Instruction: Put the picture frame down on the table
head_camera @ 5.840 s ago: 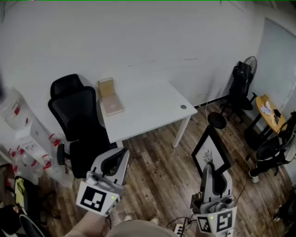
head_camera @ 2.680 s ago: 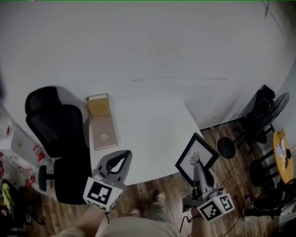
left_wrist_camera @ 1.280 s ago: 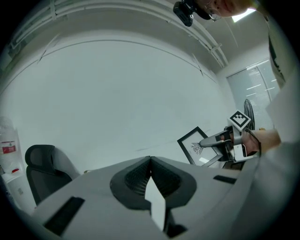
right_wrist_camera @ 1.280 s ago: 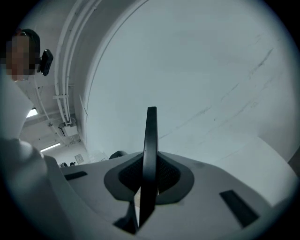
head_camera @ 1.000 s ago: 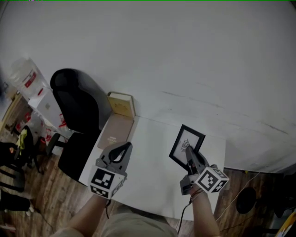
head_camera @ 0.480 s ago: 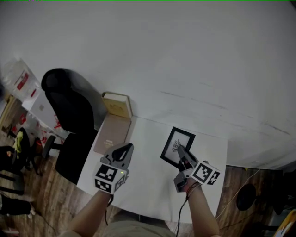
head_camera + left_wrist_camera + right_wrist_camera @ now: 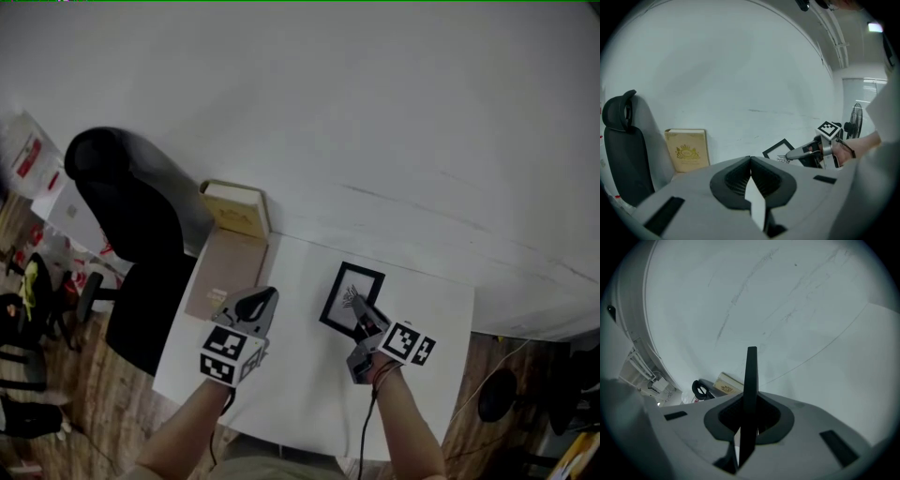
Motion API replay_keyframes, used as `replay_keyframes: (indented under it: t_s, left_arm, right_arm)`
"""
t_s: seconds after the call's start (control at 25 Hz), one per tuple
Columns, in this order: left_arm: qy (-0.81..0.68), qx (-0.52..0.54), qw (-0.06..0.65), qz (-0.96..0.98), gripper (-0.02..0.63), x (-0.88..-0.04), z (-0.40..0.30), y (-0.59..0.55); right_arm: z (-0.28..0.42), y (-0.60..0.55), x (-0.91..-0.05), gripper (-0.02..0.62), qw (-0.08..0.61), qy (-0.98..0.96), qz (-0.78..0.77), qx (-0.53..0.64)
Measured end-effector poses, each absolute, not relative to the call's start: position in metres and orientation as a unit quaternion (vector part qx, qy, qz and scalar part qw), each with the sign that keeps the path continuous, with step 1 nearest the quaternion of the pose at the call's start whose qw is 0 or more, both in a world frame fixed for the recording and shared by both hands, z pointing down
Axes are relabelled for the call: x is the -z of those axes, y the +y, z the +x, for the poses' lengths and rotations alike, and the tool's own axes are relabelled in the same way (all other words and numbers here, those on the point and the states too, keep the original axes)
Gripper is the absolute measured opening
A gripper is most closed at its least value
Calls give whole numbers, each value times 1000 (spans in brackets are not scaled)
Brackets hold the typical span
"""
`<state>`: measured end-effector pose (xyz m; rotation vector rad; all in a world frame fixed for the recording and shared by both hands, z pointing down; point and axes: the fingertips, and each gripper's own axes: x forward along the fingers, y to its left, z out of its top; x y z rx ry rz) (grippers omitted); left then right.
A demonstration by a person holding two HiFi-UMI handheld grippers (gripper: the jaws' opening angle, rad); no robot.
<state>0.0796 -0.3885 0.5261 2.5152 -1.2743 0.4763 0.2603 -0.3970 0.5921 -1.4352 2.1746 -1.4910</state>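
Change since earlier: both grippers are lower and nearer the white rectangular table than half a second ago, and the black rectangular picture frame with its white print has come down with the right gripper.
Done: frame carried over the table top, roughly mid-table.
Left to do: seat the frame on the surface and let go; whether any edge already touches cannot be told.
Right gripper state: jaws clamped on the frame's near edge, which shows edge-on between them.
Frame position: it extends forward and upward from the right gripper's tips, tilted.
Left gripper state: jaws together, nothing between them; the frame stands off to its right, well apart.
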Motion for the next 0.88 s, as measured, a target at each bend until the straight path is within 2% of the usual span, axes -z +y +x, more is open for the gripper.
replay_keyframes:
  t_s: [0.6, 0.88]
  left_arm:
    - [-426, -203, 227, 852, 21, -615, 76, -413]
    - [-433, -209, 227, 847, 21, -630, 77, -413]
  right_arm:
    - [233, -428, -684, 50, 32, 682, -470, 560]
    - [237, -435, -710, 54, -14, 682, -484, 549]
